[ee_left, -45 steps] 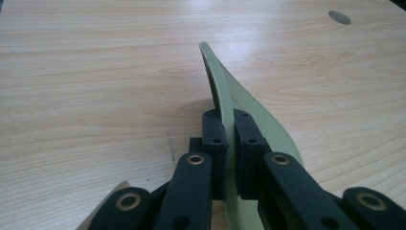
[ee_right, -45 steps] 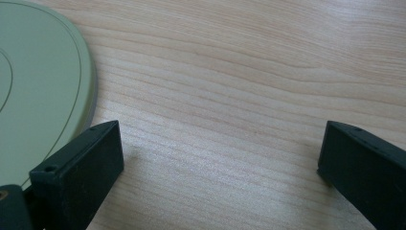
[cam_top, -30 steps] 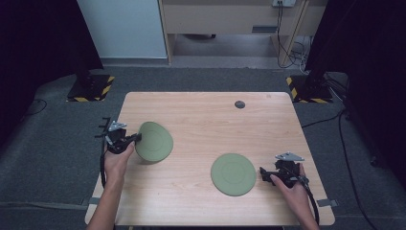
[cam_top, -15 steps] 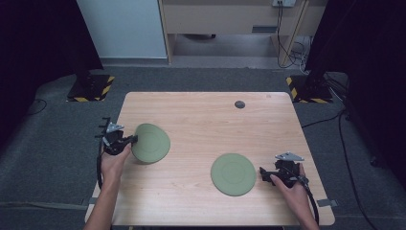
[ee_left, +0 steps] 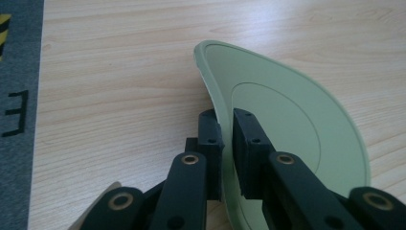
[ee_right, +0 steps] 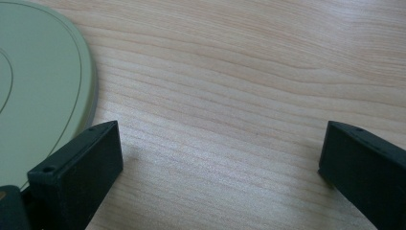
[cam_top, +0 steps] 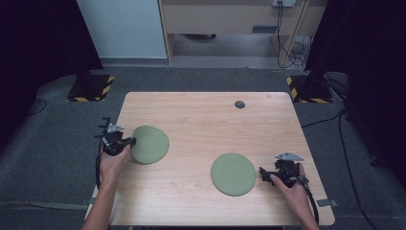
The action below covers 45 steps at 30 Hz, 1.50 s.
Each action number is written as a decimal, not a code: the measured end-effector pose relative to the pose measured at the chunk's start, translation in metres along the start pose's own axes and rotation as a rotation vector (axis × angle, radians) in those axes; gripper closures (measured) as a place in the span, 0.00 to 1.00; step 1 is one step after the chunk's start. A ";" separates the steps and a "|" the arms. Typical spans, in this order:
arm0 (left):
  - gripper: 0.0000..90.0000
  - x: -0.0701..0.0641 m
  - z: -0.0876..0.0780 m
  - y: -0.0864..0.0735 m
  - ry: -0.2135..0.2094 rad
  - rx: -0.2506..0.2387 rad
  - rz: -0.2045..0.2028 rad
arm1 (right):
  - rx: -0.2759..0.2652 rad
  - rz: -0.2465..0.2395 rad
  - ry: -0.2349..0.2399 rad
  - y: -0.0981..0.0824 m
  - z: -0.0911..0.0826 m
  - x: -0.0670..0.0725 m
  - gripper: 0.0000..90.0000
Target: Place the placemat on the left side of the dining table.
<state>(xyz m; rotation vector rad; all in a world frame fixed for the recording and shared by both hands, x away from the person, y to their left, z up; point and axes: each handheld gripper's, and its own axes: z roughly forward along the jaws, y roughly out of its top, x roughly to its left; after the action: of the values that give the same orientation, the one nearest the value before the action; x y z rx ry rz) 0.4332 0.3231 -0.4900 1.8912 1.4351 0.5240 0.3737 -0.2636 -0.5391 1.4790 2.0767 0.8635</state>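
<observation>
**Plate transfer: left plate gripped at the rim, right plate lying free**

Left gripper (cam_top: 125,142), at the table's (cam_top: 201,120) left edge, has its jaws closed on the near rim of the left plate (cam_top: 150,144). The left gripper view shows the rim of this plate (ee_left: 287,124) pinched between the two pads, with the plate tilted and its far edge raised off the wood. Right gripper (cam_top: 266,173) rests on the table just beside the right plate (cam_top: 233,174), its jaws spread wide and holding nothing; the right gripper view shows the rim of that plate (ee_right: 38,96) next to one jaw, with bare wood between the jaws. The right plate lies flat near the front of the table, well apart from the left one. A small dark disc (cam_top: 240,104) sits near the far edge.

Step in hand, as judged: carrying the gripped plate, probably to set it with or on the other. The next move calls for a level lift that keeps the thin rim from slipping in the pads, then travel toward the right plate; the right gripper would have to close on its rim or steady it.

Compared with one second ago, the left plate and gripper sit slightly nearer the table's left edge and the person; the right gripper and right plate are unchanged.
</observation>
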 end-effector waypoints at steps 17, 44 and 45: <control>0.88 0.007 0.005 -0.003 0.015 0.021 0.000 | -0.001 0.000 0.001 0.000 0.000 0.000 0.02; 0.58 0.008 0.005 0.001 0.157 0.030 0.077 | 0.000 0.000 0.001 0.000 0.000 0.000 0.01; 0.54 0.008 0.005 0.001 0.157 0.030 0.077 | 0.000 0.000 0.001 0.000 0.000 0.000 0.01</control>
<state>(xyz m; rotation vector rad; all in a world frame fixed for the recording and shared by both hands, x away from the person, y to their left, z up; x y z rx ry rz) 0.4401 0.3294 -0.4938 1.9717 1.4811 0.7052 0.3738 -0.2635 -0.5391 1.4790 2.0769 0.8647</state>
